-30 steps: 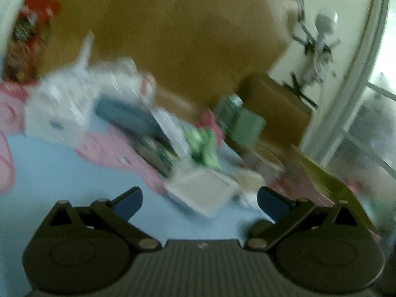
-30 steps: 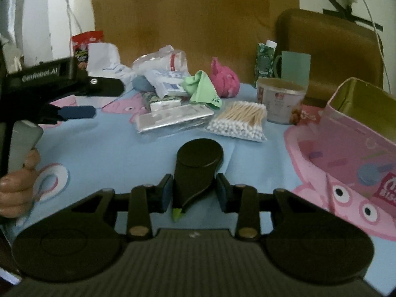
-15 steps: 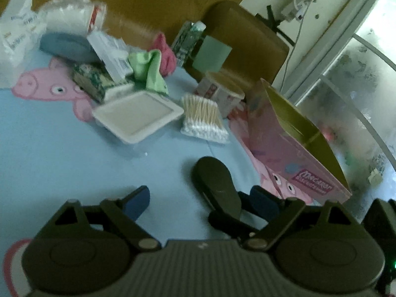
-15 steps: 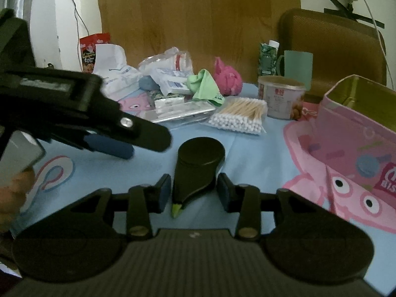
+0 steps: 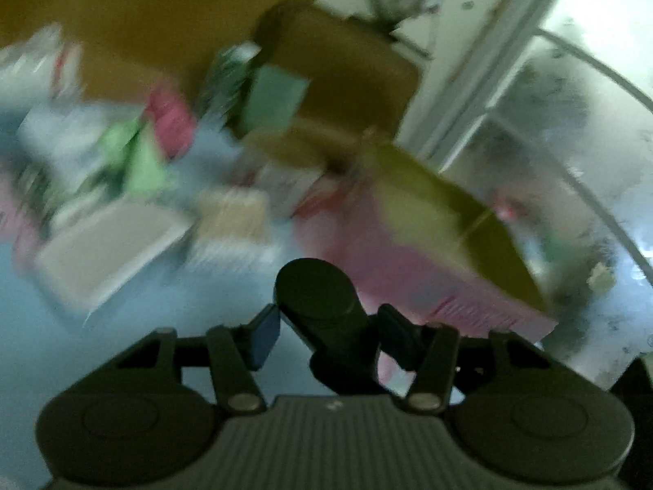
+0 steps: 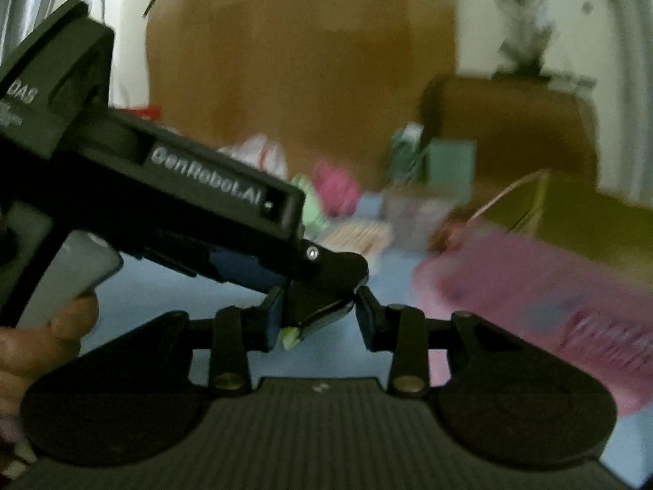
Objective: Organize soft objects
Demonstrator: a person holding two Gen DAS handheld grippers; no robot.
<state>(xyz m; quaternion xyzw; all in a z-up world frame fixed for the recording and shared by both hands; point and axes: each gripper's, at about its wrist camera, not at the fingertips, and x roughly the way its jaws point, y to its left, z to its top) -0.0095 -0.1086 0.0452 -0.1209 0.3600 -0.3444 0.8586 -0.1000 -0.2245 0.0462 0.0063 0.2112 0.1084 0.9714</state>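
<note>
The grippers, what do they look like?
Each gripper is black plastic with two round discs, a ribbed middle panel and folding link bars with brass-coloured pins. The left gripper has fingers with blue pads. Seen past the right gripper, its side reads "GenRobot.AI" in white, above a grey handle.

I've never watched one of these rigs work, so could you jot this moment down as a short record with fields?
Held item: black paddle-shaped object with a round end, a green tip at its near end
Right gripper: clamped on the item
Left gripper: jaws closing around the same item
Person: hand on the left gripper's grey handle
Container: open pink tin box, to the right
Surface: light blue cloth
Background: blurred clutter
</note>
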